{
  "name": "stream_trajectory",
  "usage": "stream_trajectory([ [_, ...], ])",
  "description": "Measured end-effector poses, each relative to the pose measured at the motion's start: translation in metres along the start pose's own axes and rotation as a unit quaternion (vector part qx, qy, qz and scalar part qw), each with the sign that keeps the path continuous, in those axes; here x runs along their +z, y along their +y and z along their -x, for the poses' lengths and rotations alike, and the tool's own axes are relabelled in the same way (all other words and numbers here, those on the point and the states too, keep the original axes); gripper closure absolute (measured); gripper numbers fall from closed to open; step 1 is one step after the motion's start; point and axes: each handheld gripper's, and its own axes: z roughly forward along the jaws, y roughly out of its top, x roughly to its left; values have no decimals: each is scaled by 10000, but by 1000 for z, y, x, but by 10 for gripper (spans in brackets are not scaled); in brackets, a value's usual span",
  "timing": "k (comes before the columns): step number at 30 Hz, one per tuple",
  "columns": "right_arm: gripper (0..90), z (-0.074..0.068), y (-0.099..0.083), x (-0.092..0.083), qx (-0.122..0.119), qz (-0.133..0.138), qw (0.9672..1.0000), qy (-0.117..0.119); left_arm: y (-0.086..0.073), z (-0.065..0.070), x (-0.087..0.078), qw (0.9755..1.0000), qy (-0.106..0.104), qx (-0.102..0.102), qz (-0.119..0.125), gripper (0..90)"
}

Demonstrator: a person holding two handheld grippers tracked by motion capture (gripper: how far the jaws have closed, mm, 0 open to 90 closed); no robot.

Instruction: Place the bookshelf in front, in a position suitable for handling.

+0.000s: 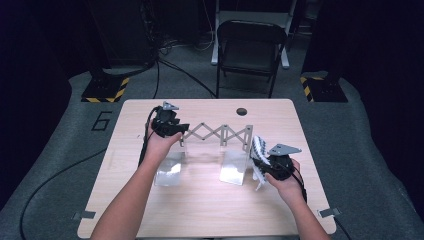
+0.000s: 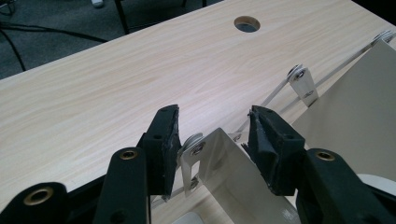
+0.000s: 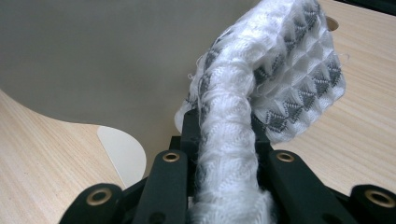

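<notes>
A metal scissor lattice (image 1: 215, 134) spans two upright metal plates, the left plate (image 1: 169, 170) and the right plate (image 1: 234, 167), on the wooden table (image 1: 200, 210). My left gripper (image 1: 172, 127) is at the lattice's left end. In the left gripper view it (image 2: 215, 114) stands open astride the left plate's top edge (image 2: 224, 172), its left pad close to a bolt (image 2: 194, 145). Just right of the right plate, my right gripper (image 1: 262, 162) is shut on a white and grey knitted cloth (image 1: 257, 147). That cloth (image 3: 280, 60) rises from between the shut right gripper's jaws (image 3: 224, 121).
A round hole (image 1: 242, 111) is in the table near its far edge. A black folding chair (image 1: 250, 45) stands beyond the table, with cables on the floor to the left. The near half of the table is bare wood.
</notes>
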Motion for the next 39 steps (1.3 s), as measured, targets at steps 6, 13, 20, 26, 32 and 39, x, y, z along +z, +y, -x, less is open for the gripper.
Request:
stream_trajectory([
  [6, 760, 0, 0, 0, 73, 29, 10000, -23, -1, 3, -3, 10000, 30, 43, -66, 563],
  [13, 760, 4, -1, -6, 78, 114, 9998, -109, -6, 13, -12, 9991, 53, 346, -229, 605],
  [20, 761, 8, -1, -15, 151, 162, 9997, -129, -13, 19, -21, 9989, -101, 412, -193, 615],
  [26, 762, 6, -10, -6, 94, -64, 9999, -112, -17, 26, -26, 9986, -141, 470, -204, 623],
  [32, 762, 6, -17, -5, 113, -153, 9998, -112, -20, 28, -31, 9986, -242, 423, -215, 653],
  [39, 762, 6, -9, -18, 143, 87, 9998, -134, -17, 36, -32, 9982, -75, 487, -330, 692],
])
